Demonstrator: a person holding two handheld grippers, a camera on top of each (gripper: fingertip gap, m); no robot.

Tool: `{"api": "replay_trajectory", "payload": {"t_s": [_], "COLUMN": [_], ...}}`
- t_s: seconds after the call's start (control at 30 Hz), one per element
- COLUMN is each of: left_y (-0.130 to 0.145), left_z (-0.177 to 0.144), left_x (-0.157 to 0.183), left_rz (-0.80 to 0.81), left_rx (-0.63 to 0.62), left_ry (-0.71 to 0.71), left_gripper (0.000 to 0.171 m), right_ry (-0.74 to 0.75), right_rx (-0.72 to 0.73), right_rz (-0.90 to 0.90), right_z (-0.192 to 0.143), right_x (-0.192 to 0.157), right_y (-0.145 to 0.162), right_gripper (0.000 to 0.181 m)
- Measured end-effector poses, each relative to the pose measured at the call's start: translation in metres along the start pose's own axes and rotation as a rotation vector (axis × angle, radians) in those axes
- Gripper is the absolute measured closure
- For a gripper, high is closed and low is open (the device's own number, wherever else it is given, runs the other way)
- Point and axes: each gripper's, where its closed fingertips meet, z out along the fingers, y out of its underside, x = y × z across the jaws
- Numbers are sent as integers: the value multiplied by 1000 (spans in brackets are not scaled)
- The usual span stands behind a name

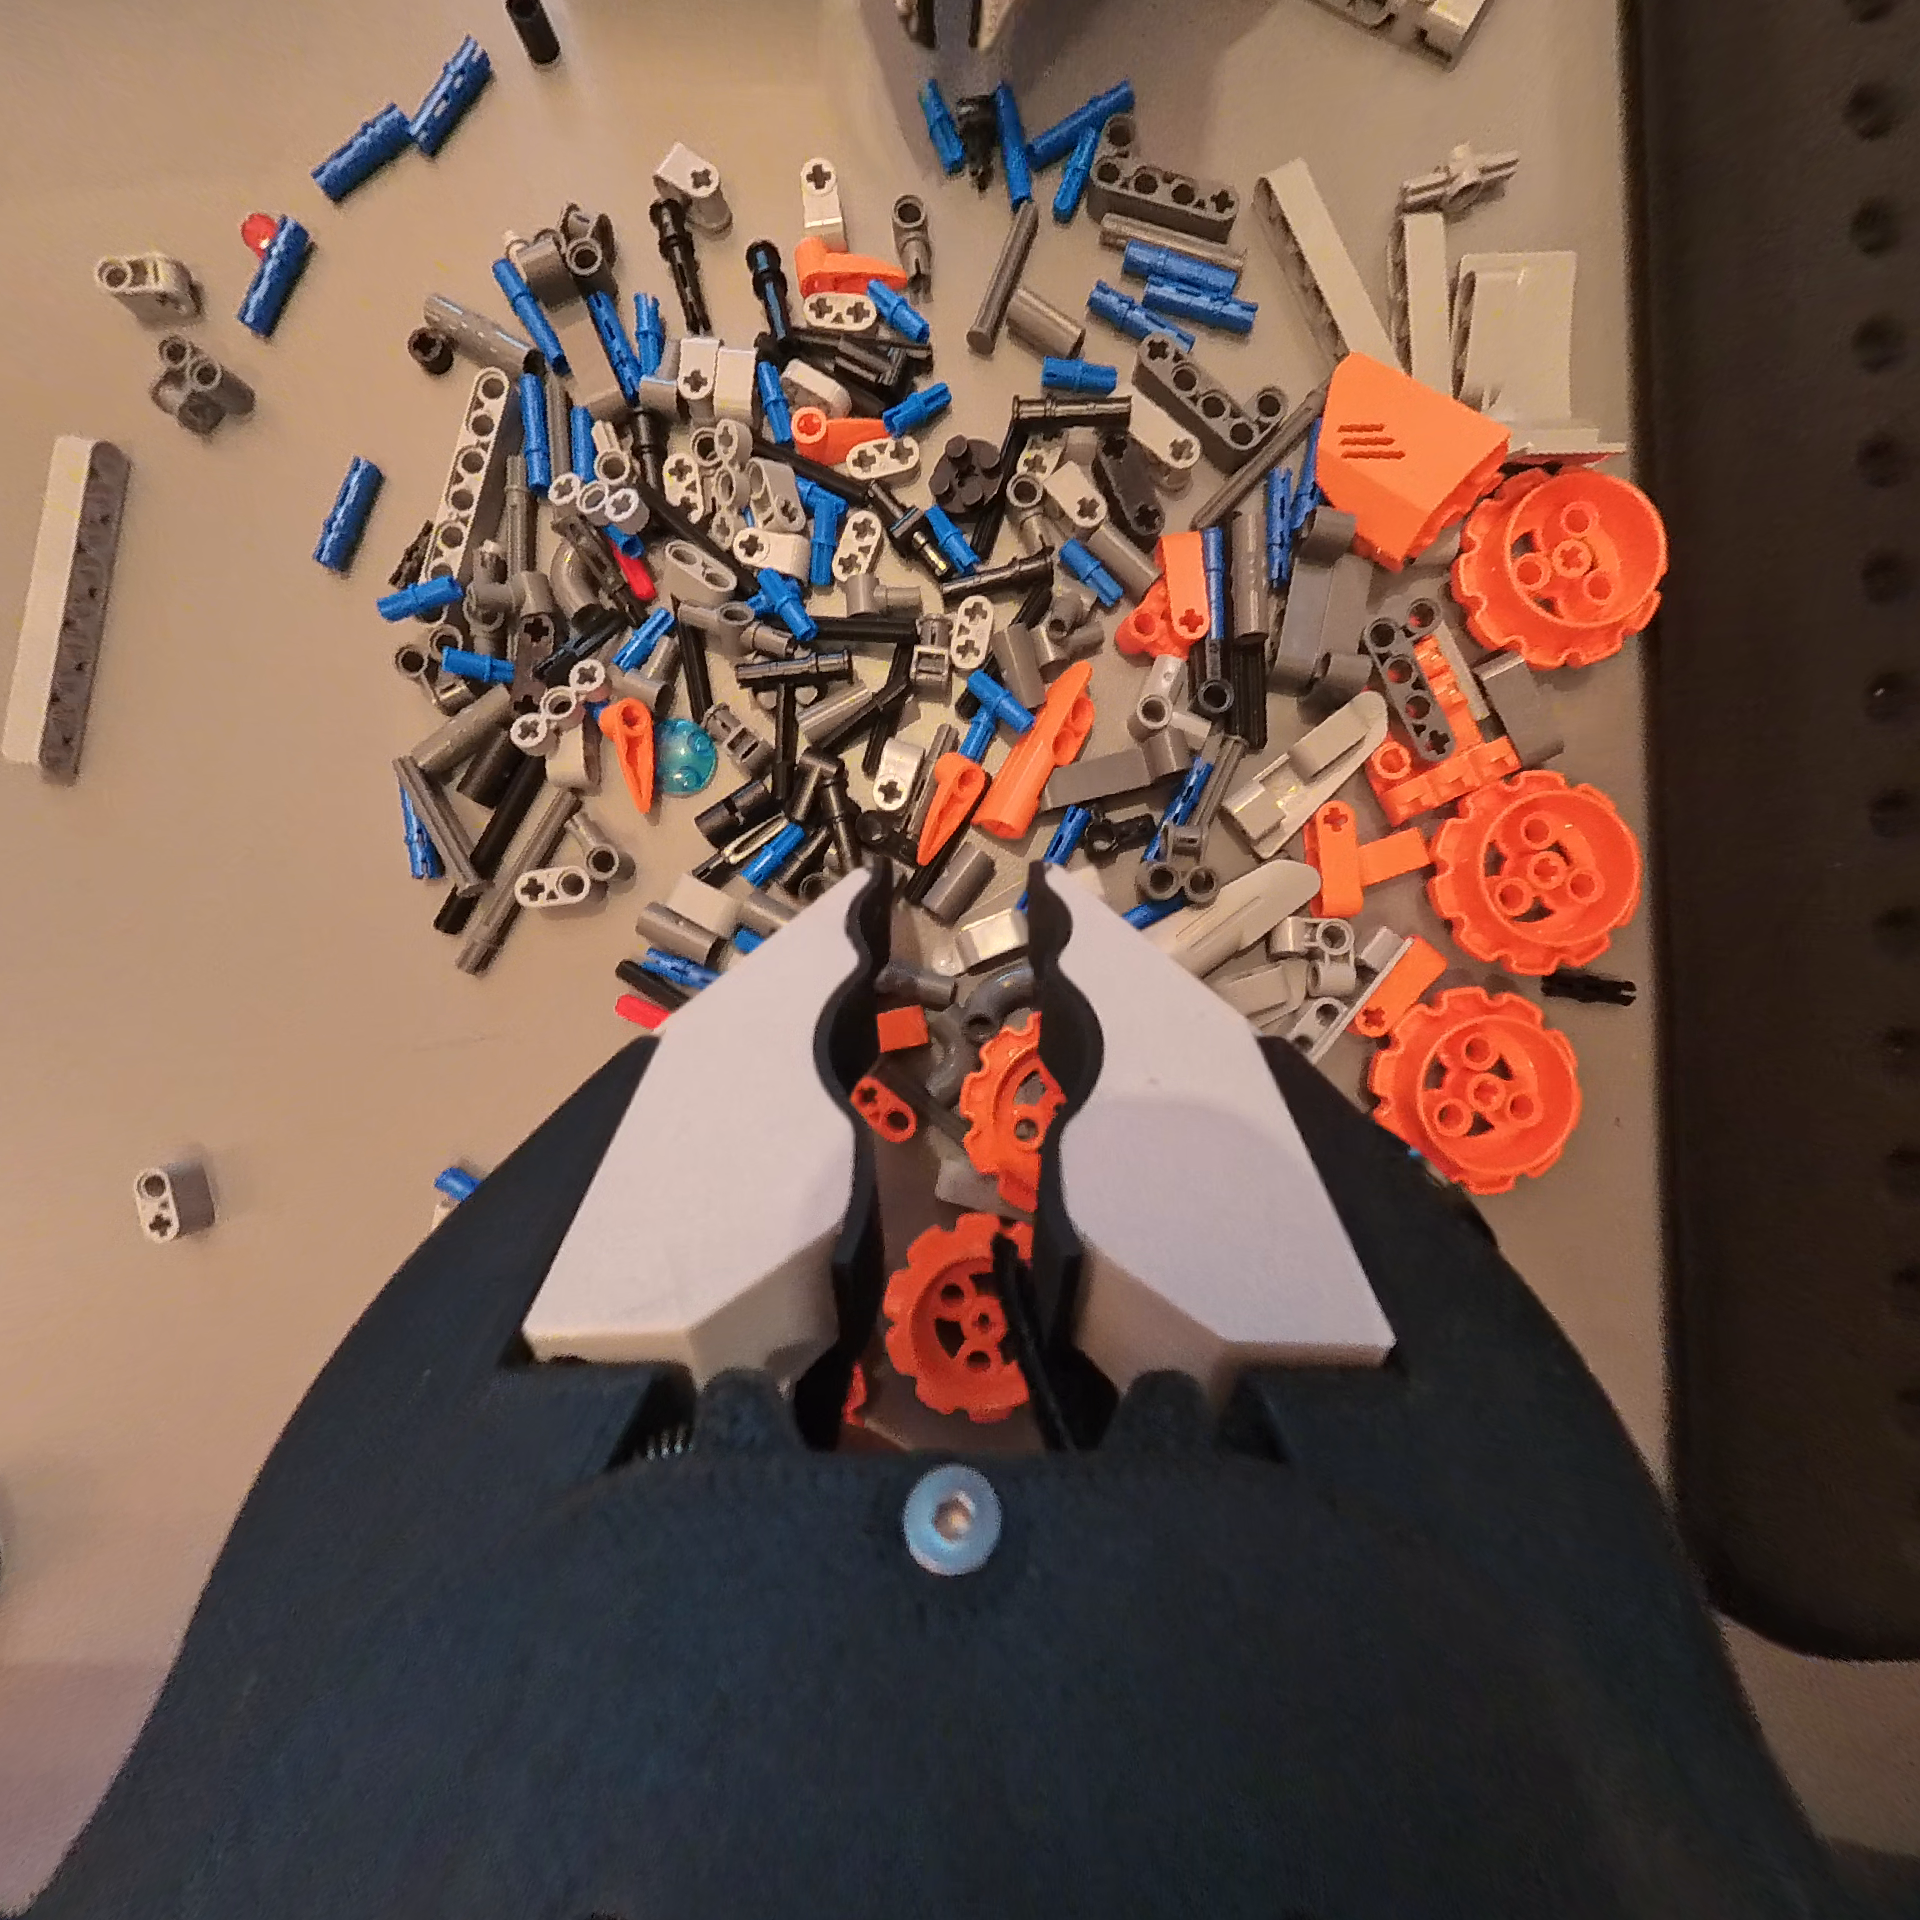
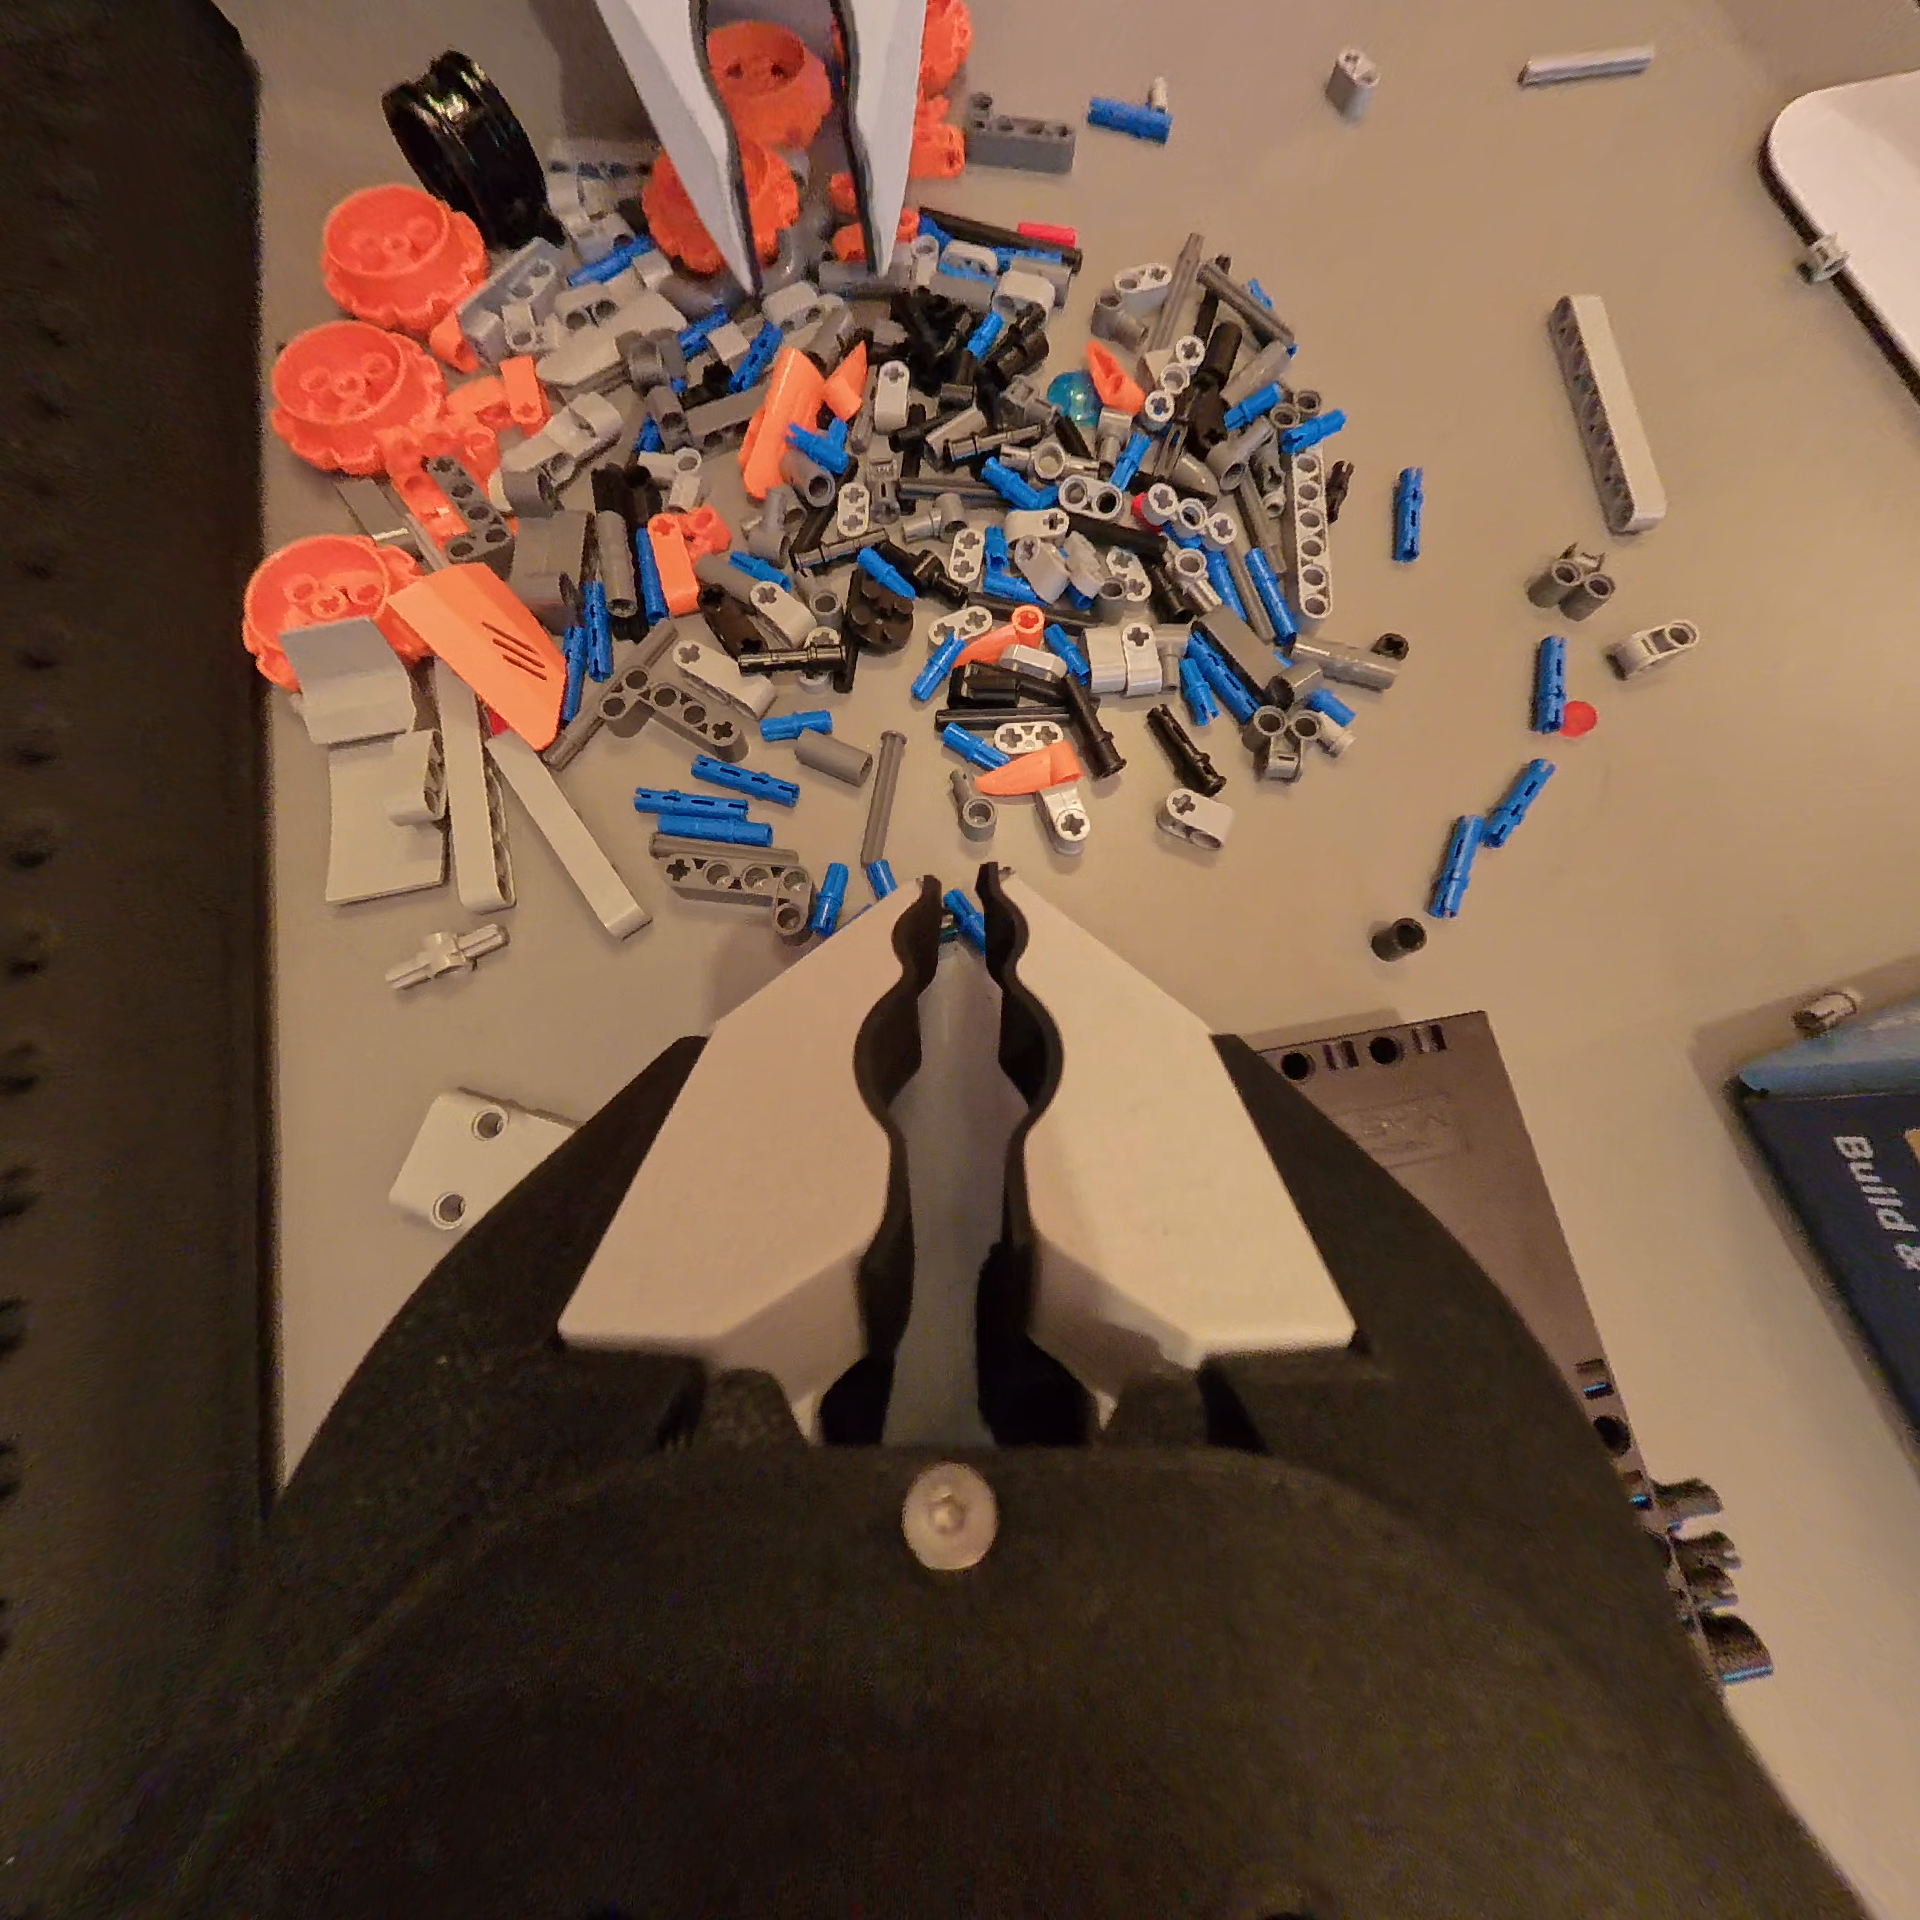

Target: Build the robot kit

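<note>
A pile of small building-toy parts (image 1: 831, 582) lies on the grey table: blue pins, black pins, grey connectors and orange pieces. My left gripper (image 1: 958, 883) is open and hovers over the pile's near edge, holding nothing. Orange toothed wheels (image 1: 1013, 1101) show through its gap. It also shows from the front in the right wrist view (image 2: 816, 275). My right gripper (image 2: 958, 883) is at the opposite edge of the pile (image 2: 987, 540). Its jaws stand a narrow gap apart. A blue pin (image 2: 964, 921) shows between the tips; I cannot tell whether it is gripped or lies beneath.
Several orange wheels (image 1: 1558, 551) sit beside a black perforated strip (image 1: 1787, 727) along one table side. A black tyre (image 2: 462, 145), long grey beams (image 2: 1605, 410), a dark grey panel (image 2: 1455, 1132), a blue booklet (image 2: 1849, 1195) and a white tray corner (image 2: 1860, 197) lie around. There is about 15 cm between the tips of the two grippers.
</note>
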Motion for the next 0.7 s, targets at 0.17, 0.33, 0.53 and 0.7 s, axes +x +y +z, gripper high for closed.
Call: {"api": "replay_trajectory", "payload": {"t_s": [0.17, 0.33, 0.53, 0.7], "left_y": [-15, -21, -28, -33], "left_z": [5, 9, 9, 7], "left_x": [12, 19, 13, 12], "left_rz": [25, 32, 35, 31], "left_rx": [33, 57, 89, 116], "left_ry": [34, 60, 26, 16], "left_gripper": [148, 147, 149, 149], "right_ry": [-7, -10, -14, -11], "right_rx": [42, 67, 94, 130], "right_rz": [2, 16, 21, 25], "right_z": [-2, -4, -5, -10], "right_x": [1, 2, 3, 4], "right_y": [-3, -4, -6, -10], "right_gripper": [176, 175, 175, 176]}}
